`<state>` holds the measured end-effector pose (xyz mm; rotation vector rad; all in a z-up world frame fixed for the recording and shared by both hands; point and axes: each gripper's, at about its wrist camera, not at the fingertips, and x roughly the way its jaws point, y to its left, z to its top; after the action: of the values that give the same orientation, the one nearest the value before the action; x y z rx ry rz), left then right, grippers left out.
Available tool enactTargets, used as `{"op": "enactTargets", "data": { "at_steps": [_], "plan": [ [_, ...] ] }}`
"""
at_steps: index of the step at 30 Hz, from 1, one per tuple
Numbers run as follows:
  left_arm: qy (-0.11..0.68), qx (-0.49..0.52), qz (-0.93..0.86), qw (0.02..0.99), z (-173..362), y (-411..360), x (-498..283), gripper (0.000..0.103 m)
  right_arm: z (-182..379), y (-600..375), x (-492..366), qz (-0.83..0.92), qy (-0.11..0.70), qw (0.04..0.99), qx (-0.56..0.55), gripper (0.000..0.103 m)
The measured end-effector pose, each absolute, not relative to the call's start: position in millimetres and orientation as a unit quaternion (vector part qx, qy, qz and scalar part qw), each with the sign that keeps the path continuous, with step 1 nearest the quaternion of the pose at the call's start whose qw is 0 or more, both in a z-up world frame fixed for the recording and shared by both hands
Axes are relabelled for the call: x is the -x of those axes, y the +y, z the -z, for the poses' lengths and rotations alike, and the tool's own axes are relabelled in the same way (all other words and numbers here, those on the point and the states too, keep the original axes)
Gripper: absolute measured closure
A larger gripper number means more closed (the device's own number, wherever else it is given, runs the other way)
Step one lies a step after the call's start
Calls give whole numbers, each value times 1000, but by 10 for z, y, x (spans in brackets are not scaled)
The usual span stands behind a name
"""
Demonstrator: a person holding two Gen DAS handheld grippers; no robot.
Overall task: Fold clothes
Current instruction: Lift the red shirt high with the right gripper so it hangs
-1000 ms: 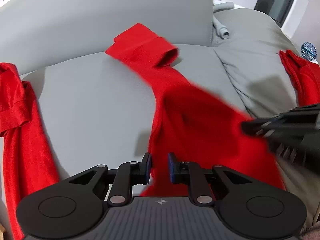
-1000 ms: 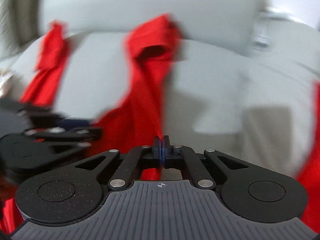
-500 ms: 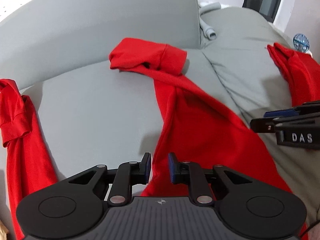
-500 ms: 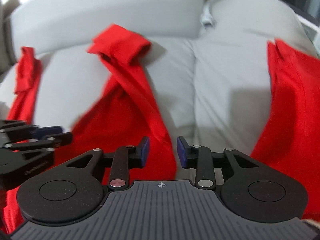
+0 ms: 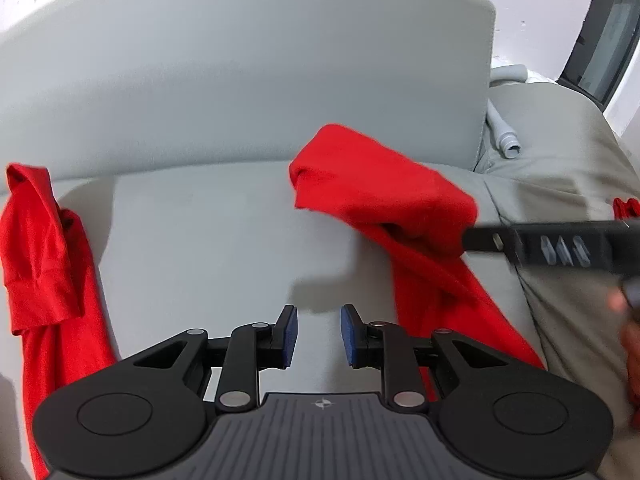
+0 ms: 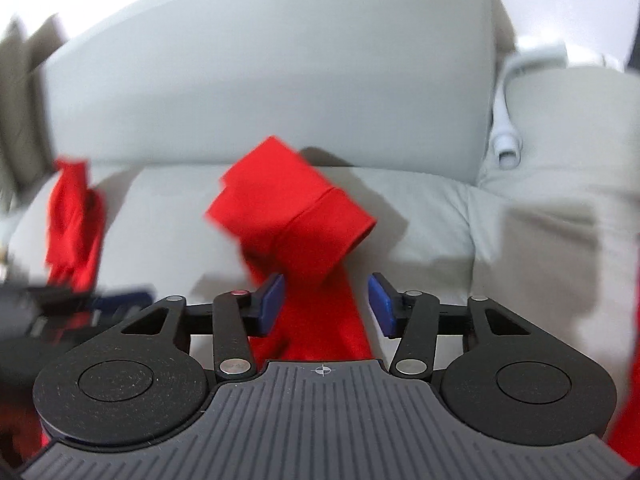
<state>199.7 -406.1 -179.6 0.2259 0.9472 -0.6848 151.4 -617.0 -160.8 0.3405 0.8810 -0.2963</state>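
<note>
A red shirt (image 5: 400, 208) lies on the grey sofa seat (image 5: 208, 232), its sleeve end bunched near the backrest. It also shows in the right wrist view (image 6: 296, 224). My left gripper (image 5: 318, 334) is open and empty over bare seat, left of the shirt. My right gripper (image 6: 326, 304) is open, its jaws on either side of the shirt's narrow strip just below the sleeve cuff, not closed on it. It also shows in the left wrist view (image 5: 532, 246), at the sleeve's right edge.
Another red garment (image 5: 44, 264) lies at the seat's left side, also in the right wrist view (image 6: 74, 224). A grey backrest (image 5: 240, 80) rises behind. A beige cushion (image 5: 560, 152) and a grey hose (image 5: 504, 136) are to the right.
Both grippers moved forward toward the backrest and the sleeve. The right gripper, shut a second ago, opened and widened and now straddles the shirt below the cuff. The left gripper stays open.
</note>
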Motion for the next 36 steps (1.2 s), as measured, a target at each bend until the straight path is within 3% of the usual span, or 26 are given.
{"op": "enactTargets", "data": {
  "at_steps": [3,4,5,9,16,28,36],
  "plan": [
    [453,-107,322,824,1862,-4030,-2017,82,1761,-6352,-1695,130,419,869,-229,56],
    [455,-106,323,823,1875,-4019,-2019,82,1770,-6388,-1735,122,413,869,-245,83],
    [456,-107,324,822,1873,-4008,-2019,82,1729,-6382,-1754,118,407,873,-241,97],
    [449,-102,335,822,1765,-3967,-1995,82,1351,-6252,-1835,121,393,900,-146,98],
    [413,-101,369,827,1382,-4020,-1765,82,158,-6200,-1838,220,363,886,188,98],
    [353,-123,501,781,1098,-4270,-1190,82,-980,-6398,-1697,332,279,849,302,99],
    [335,-121,551,755,1207,-4577,-1020,82,-1014,-6301,-1770,317,279,834,355,99]
  ]
}}
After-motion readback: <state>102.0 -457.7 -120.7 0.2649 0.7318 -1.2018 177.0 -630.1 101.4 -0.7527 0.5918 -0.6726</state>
